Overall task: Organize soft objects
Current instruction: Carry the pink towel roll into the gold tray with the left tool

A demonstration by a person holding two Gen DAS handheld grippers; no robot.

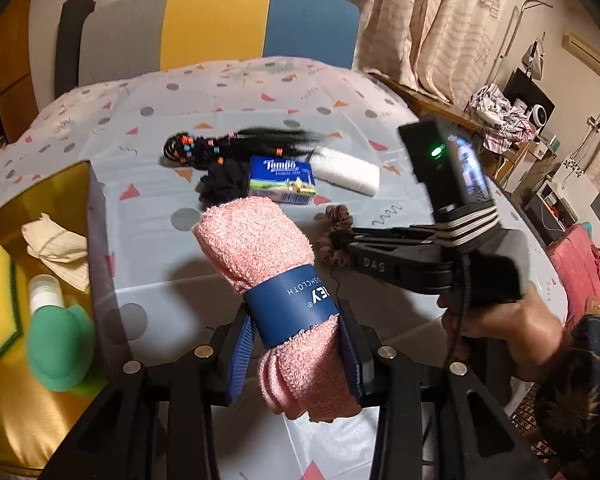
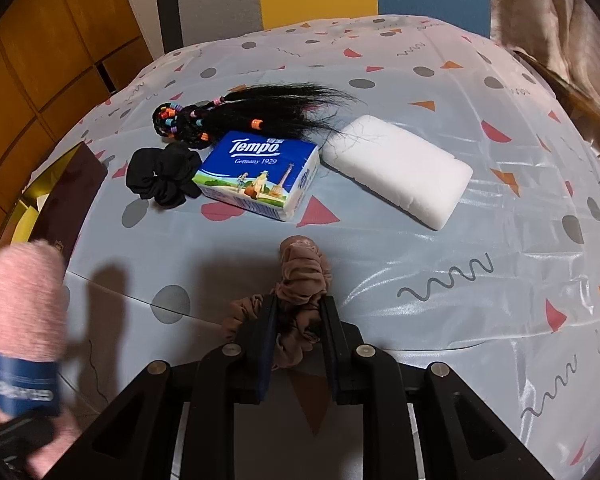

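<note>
A rolled pink washcloth (image 1: 260, 248) with a blue paper band is lifted off the table, and my left gripper (image 1: 296, 320) is shut on it at the band. In the right wrist view the washcloth (image 2: 24, 292) shows blurred at the left edge. My right gripper (image 2: 298, 312) is shut on a brown scrunchie (image 2: 304, 272) that rests on the tablecloth. In the left wrist view a hand holds the right gripper (image 1: 336, 240) to the right of the washcloth. A black scrunchie (image 2: 164, 176), a Tempo tissue pack (image 2: 260, 172), a beaded black hairpiece (image 2: 240, 112) and a white foam pad (image 2: 396, 168) lie farther back.
A gold-lined box (image 1: 100, 240) stands at the table's left edge. It holds a yellow sponge (image 1: 0, 288), a green sponge (image 1: 60, 348), a small white bottle (image 1: 44, 292) and a cream cloth (image 1: 56, 244). A striped chair back (image 1: 216, 24) rises behind the table.
</note>
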